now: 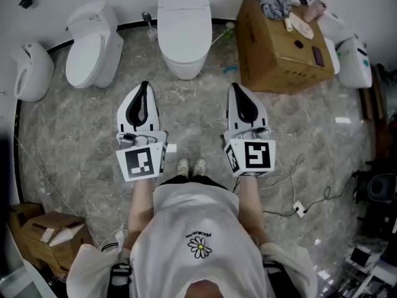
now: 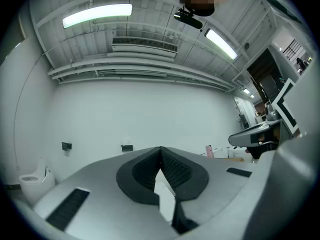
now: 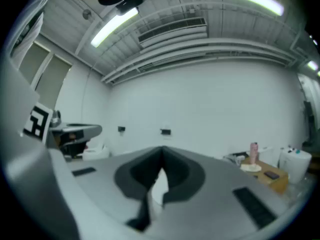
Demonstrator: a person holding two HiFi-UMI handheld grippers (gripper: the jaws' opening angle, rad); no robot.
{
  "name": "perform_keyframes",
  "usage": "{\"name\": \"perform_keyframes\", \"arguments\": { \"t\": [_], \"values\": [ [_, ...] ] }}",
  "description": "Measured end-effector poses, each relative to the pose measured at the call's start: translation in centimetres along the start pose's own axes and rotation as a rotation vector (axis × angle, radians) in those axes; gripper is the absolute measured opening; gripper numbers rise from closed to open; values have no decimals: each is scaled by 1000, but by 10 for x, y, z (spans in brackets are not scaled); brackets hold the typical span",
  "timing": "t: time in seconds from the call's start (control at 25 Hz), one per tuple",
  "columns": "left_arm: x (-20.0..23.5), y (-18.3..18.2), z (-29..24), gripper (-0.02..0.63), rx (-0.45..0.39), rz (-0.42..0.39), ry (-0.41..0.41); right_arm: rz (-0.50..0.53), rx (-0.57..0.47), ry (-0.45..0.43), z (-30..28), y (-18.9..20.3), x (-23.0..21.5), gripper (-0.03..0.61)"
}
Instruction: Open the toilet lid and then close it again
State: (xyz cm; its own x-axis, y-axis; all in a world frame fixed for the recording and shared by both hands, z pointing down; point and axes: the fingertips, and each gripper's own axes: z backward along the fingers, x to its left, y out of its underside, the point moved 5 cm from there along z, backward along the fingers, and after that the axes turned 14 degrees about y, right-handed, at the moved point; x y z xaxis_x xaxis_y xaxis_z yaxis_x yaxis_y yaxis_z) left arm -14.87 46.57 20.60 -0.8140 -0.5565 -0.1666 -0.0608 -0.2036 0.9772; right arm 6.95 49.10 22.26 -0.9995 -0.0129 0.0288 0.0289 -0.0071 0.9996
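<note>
Marble floor; toilet lid; shoes half-hidden

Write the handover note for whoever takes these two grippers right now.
Left gripper: jaws shut, empty.
Right gripper: jaws shut, empty, alongside the left one.
Toilet: straight ahead, lid down, neither gripper touching it. A second toilet stands to its left, also closed.
Done: nothing that shows.
Left: step in, lift the lid, then lower it again.

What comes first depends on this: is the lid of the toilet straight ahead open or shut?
Shut: in the head view the toilet lid lies flat and covers the top, with no opening showing.
</note>
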Motion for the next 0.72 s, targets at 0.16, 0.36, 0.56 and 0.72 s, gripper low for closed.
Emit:
{"name": "perform_keyframes", "arguments": {
  "t": [0.16, 0.36, 0.56, 0.72],
  "values": [
    [2, 7, 2, 25, 20, 12, -9, -14, 7, 3, -1, 6, 1, 29],
    [1, 12, 0, 25, 37, 38, -33, -13, 24, -20, -2, 17, 0, 29],
    [-2, 17, 0, 25, 60, 35, -51, -46, 36, -78, -4, 25, -5, 29],
    [-6, 24, -3, 26, 61, 40, -66, -15, 60, -95, -13, 39, -8, 29]
  ]
}}
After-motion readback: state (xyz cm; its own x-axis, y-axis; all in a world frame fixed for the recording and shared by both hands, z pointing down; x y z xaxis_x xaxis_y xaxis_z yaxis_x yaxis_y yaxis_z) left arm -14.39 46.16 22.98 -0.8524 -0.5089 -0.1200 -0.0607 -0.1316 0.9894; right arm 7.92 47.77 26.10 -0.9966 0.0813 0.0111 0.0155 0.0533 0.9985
